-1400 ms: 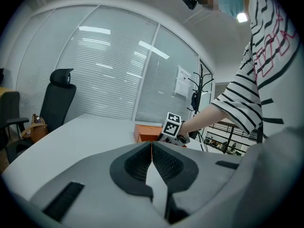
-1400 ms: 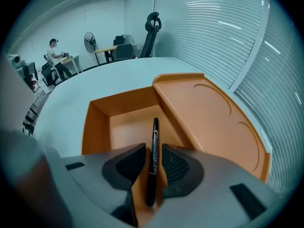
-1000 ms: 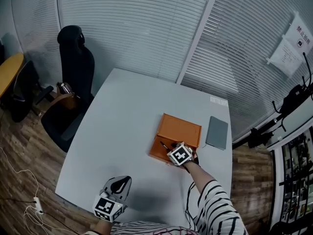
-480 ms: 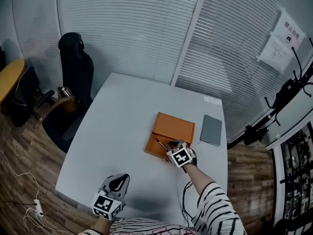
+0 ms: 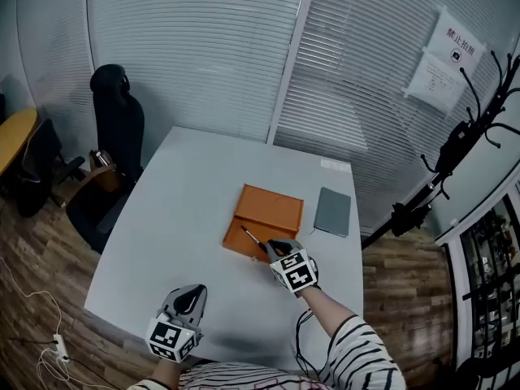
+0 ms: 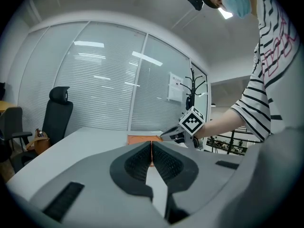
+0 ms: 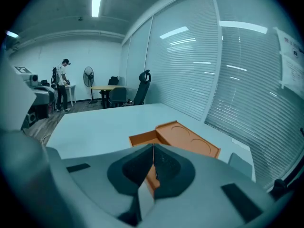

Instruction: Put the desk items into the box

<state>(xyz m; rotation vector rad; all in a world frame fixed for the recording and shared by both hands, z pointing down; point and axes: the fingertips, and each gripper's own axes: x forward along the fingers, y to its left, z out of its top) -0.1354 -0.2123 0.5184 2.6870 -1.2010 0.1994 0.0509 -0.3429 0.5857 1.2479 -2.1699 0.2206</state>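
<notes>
An orange box lies open on the white table, with its lid folded back. A thin pen rests in the box's near compartment. My right gripper hovers just off the box's near right corner, jaws shut with nothing between them. The right gripper view shows those jaws pressed together, with the box beyond. My left gripper stays low by the table's near edge, also shut and empty. From the left gripper view the box and my right gripper appear ahead.
A grey notebook lies on the table right of the box. A black office chair stands off the far left corner. A coat rack rises at the right. Glass walls with blinds surround the table. A person stands far off.
My right gripper has pulled back from over the box toward me, leaving the pen in the box. The left gripper has barely moved.
</notes>
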